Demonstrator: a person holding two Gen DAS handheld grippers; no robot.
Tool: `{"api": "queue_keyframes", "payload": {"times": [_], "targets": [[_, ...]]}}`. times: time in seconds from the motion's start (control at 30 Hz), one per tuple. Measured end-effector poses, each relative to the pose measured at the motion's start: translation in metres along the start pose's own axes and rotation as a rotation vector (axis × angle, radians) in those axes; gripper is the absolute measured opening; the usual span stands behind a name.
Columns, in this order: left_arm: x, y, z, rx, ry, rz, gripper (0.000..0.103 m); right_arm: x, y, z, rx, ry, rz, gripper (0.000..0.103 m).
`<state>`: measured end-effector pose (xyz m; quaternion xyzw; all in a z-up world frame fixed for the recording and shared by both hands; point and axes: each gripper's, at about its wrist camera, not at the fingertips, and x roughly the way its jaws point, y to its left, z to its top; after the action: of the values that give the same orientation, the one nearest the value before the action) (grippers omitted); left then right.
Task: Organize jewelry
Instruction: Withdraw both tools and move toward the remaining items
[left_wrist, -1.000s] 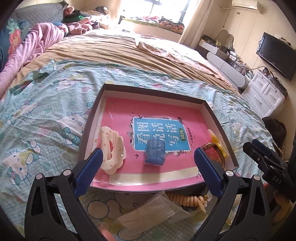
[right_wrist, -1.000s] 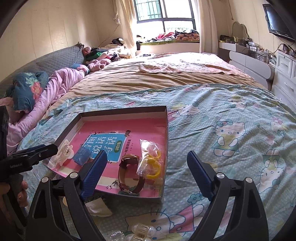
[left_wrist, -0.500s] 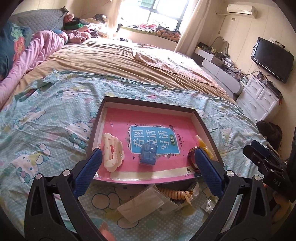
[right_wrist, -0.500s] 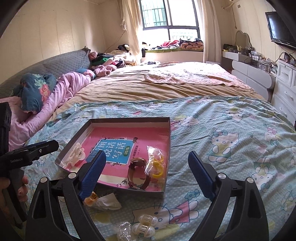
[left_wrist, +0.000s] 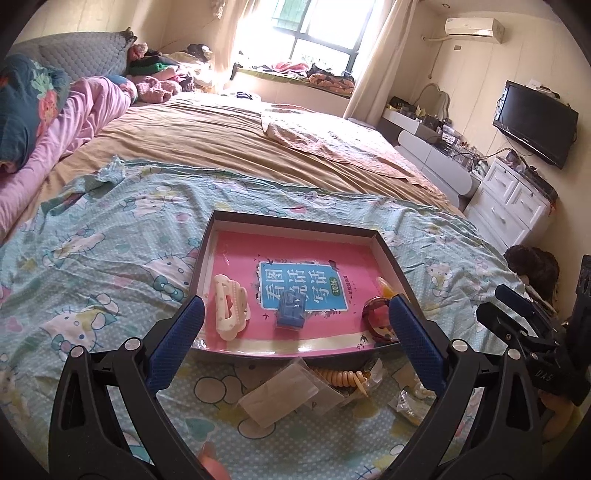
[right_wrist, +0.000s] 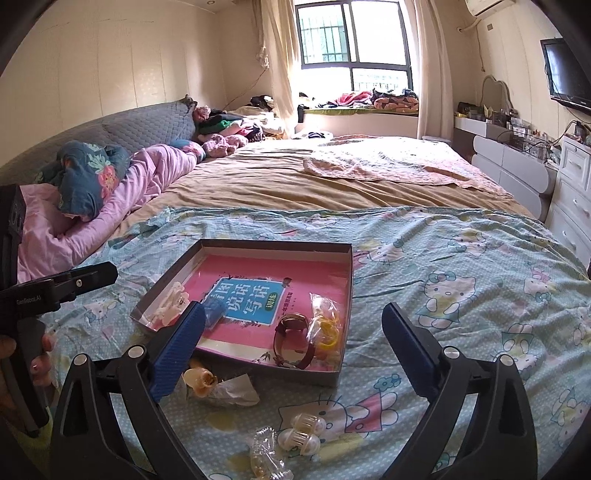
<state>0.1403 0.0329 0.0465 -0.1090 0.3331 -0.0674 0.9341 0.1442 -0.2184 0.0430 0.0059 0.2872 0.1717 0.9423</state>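
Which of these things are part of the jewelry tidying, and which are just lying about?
Job: box, hair claw, blue clip, watch, yellow rings bag, spiral tie, pearl clips.

Lying about: pink quilt, TV, drawers.

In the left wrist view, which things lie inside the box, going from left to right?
Cream hair claw → small blue box → dark red watch. All lie on the pink book that lines the box.
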Motion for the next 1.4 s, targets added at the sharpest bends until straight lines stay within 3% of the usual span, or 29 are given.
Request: {"api": "queue_keyframes", "payload": {"times": [0.83,1.4], "targets": [[-0.017,0.004,-0.023,0.025,0.023,0.046,0.093,-0.004,0.033,-0.026,-0.071,0.077,0.093,0.096],[-0.002,0.009,-0.05,0.06,0.106,0.078,0.093,0.004,0.04,-0.046,-0.102,0.14,0.126,0.096]]}}
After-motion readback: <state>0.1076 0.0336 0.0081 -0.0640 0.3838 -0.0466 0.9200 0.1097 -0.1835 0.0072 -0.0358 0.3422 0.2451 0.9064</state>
